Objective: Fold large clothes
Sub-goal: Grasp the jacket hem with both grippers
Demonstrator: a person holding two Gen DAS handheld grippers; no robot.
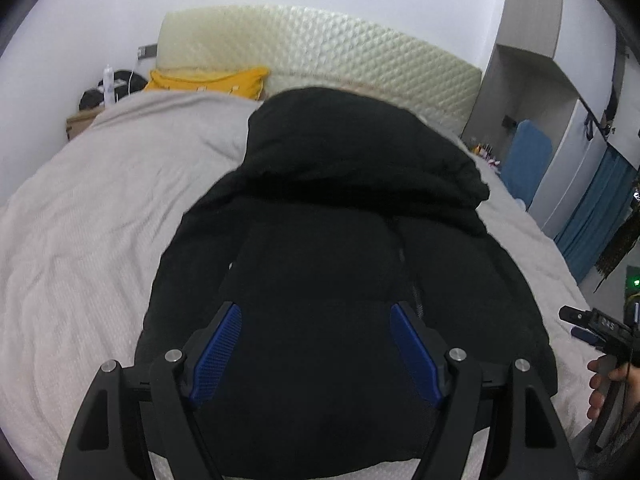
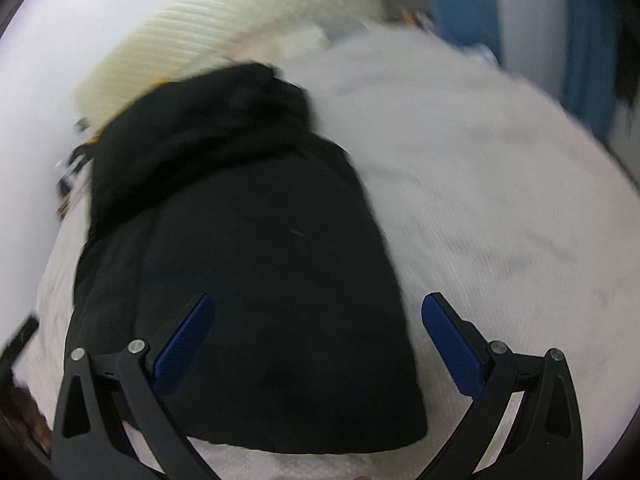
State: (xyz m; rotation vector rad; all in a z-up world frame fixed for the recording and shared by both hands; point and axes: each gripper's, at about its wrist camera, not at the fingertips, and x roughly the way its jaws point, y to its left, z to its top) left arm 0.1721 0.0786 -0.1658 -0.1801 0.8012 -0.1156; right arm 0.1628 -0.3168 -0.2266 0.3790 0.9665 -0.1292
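Observation:
A large black hooded jacket [image 1: 340,248] lies flat on the bed, hood toward the headboard, sides folded in. It also shows in the right wrist view [image 2: 256,264]. My left gripper [image 1: 316,312] is open and empty, hovering over the jacket's lower half with its blue pads spread wide. My right gripper [image 2: 318,306] is open and empty above the jacket's lower right edge; its right finger is over the bedspread. The right gripper also shows in the left wrist view [image 1: 592,328], off the bed's right side, held by a hand.
The bed has a pale cream bedspread [image 1: 100,220] and a quilted cream headboard [image 1: 320,48]. A yellow pillow [image 1: 208,80] lies at the head. A nightstand with clutter [image 1: 100,96] stands far left. Blue curtains and a wardrobe [image 1: 592,200] are on the right.

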